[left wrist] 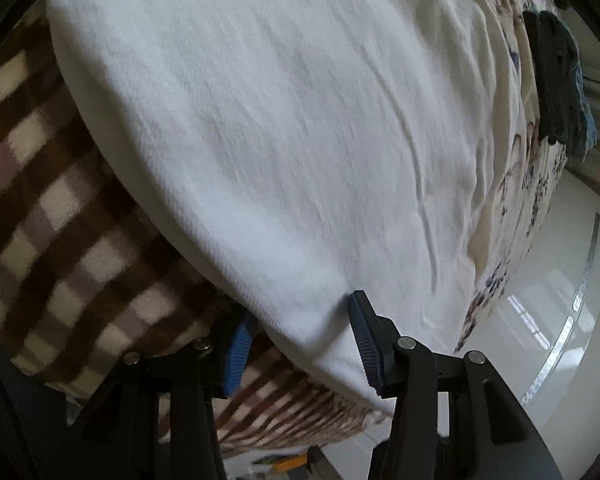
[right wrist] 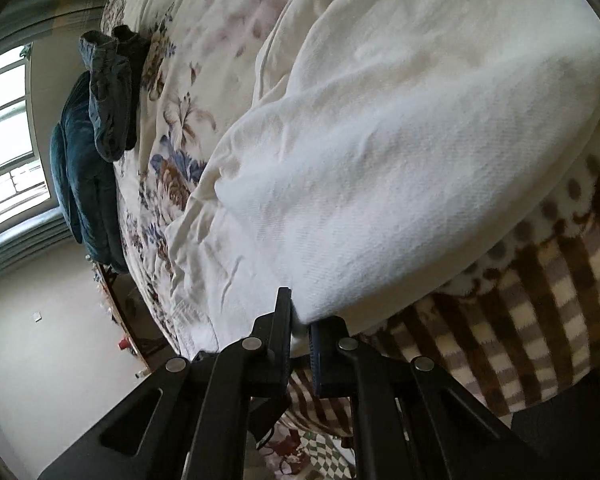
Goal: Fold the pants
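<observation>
The white pants [left wrist: 268,128] lie spread on the bed and fill most of both views [right wrist: 380,152]. My left gripper [left wrist: 300,340] is open, its blue-padded fingers on either side of the pants' near edge, one under the cloth and one on top. My right gripper [right wrist: 300,324] is shut on the pants' near edge, with white cloth pinched between its fingers. The cloth bulges up beyond both grippers.
A brown and cream checked blanket [left wrist: 60,208] lies under the pants at the bed's near edge, also in the right wrist view [right wrist: 540,320]. A floral sheet [right wrist: 172,120] covers the bed. Dark blue clothes [right wrist: 108,92] lie at its far side [left wrist: 560,80]. Shiny floor [left wrist: 540,340] lies beside the bed.
</observation>
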Demonstrator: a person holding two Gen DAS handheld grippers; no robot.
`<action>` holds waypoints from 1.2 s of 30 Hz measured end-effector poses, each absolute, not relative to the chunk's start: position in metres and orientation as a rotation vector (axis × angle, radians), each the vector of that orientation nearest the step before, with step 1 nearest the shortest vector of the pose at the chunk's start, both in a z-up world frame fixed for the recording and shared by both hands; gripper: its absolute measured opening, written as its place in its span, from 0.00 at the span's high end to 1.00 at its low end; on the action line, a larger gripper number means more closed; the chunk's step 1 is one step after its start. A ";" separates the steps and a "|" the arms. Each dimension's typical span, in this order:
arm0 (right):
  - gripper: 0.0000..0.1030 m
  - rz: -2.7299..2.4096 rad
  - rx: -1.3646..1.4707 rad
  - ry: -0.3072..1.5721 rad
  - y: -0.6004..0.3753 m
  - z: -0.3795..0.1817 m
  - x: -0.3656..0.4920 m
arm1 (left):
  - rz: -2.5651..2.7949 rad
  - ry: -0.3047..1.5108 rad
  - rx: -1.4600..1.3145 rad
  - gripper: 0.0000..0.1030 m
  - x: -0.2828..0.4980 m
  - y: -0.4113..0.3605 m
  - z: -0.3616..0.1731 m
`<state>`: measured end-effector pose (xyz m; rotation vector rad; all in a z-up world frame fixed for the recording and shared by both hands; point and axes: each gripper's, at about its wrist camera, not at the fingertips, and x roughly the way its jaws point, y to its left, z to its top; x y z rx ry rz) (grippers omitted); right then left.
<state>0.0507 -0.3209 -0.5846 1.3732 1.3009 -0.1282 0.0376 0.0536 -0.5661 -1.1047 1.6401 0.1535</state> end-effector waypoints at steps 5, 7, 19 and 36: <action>0.92 -0.136 1.351 1.357 -0.316 -0.592 0.039 | 0.170 1.586 -0.967 0.87 0.037 0.046 -0.549; 0.92 -0.155 1.320 1.382 -0.318 -0.595 0.029 | 0.176 1.615 -0.898 0.87 0.038 0.040 -0.551; 0.31 -0.367 1.379 1.315 -0.407 -0.588 -0.039 | 0.107 1.593 -0.248 0.49 0.058 -0.020 -0.499; 0.92 -0.699 1.269 1.197 -0.515 -0.621 -0.075 | -0.145 1.439 0.214 0.20 0.097 -0.153 -0.527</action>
